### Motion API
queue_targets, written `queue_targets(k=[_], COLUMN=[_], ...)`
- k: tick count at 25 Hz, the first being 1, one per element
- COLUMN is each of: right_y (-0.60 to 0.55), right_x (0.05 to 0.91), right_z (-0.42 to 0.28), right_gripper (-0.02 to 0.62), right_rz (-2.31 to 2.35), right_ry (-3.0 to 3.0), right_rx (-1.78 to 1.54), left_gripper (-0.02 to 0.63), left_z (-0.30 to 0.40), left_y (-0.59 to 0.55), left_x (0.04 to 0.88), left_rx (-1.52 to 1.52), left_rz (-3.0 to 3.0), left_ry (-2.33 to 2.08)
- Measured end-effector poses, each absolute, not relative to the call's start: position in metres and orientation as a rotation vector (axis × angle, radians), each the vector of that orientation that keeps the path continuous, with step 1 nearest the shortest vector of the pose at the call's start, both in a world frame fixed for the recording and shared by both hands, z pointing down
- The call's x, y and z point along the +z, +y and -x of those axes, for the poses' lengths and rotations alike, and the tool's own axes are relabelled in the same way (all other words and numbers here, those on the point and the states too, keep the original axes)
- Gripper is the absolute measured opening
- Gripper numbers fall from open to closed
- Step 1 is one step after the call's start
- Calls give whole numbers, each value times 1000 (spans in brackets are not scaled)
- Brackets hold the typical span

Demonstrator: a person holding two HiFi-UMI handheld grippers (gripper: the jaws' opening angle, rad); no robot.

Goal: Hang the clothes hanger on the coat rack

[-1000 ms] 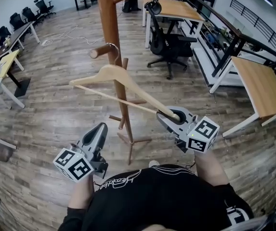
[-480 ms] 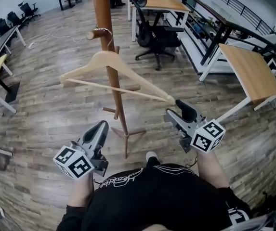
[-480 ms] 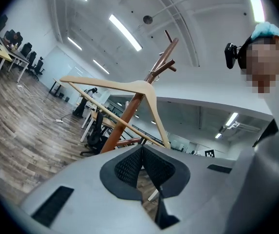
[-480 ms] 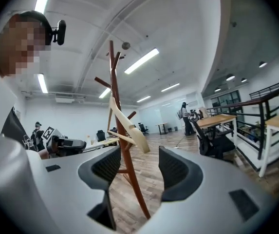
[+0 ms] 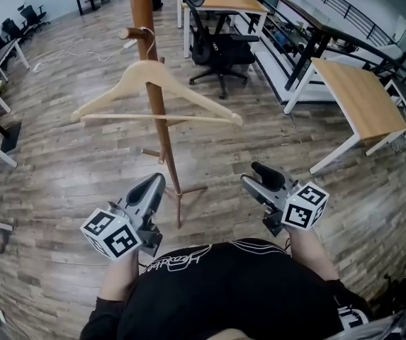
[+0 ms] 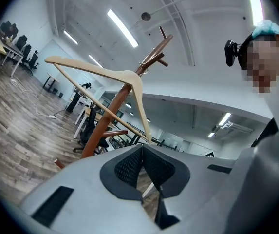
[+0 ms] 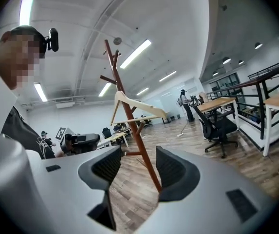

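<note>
Left gripper [image 5: 153, 183], head view: jaws together, nothing in them, low at my left, pointing at the rack [image 5: 165, 154]. Right gripper [image 5: 256, 177] at my right, jaws wide apart, empty, and well apart from the hanger [image 5: 140, 71]. The hanger hangs by its hook [image 5: 146, 37] on a peg [image 5: 128, 32] high on the pole. Its bar lies about level and crosses the pole, and neither gripper touches it. Wood floor [image 5: 68, 161] below; a chair [image 5: 220, 48] and a desk [image 5: 362, 94] beyond the rack. Left gripper view: the left gripper [image 6: 141, 147] has its pads meeting at the tips, with only floor showing through the slit under them. The hanger [image 6: 129, 79] is up and ahead on the rack [image 6: 110, 118], clear of the jaws. Right gripper view: the right gripper [image 7: 139, 165] has a broad gap between its pads and nothing gripped. The pole of the rack [image 7: 137, 130] shows through that gap, but it stands off beyond the pads. The hanger [image 7: 129, 100] sits high on it, its bar across the pole. I cannot tell from here how far the hook seats on the peg.
</note>
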State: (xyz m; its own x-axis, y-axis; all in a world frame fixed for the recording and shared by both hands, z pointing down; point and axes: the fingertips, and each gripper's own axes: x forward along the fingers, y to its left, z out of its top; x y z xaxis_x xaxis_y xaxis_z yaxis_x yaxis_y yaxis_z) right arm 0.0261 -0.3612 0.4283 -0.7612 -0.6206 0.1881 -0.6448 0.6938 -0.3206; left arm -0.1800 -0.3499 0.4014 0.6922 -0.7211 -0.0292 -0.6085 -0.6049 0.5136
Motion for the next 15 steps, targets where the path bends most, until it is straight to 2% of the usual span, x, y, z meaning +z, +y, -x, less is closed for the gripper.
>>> queue_targets(k=[8,12,15], right_y=[-284,-235,-201], right_x=[418,411,412], right_z=[-12,-27,-39], right_gripper=[243,111,61], right_rz=[-697,-591,-503], right_ry=[-2939,-2984,-3030], right_rx=[665,610,632], left_gripper=[8,8,8], left_z=[128,84,65], left_y=[-304,-265,-232], left_x=[399,398,403], left_rx=[-262,-184,-145], left_rz=[-2427,-2457,-2458], left_ry=[-1036,-1041,-1072])
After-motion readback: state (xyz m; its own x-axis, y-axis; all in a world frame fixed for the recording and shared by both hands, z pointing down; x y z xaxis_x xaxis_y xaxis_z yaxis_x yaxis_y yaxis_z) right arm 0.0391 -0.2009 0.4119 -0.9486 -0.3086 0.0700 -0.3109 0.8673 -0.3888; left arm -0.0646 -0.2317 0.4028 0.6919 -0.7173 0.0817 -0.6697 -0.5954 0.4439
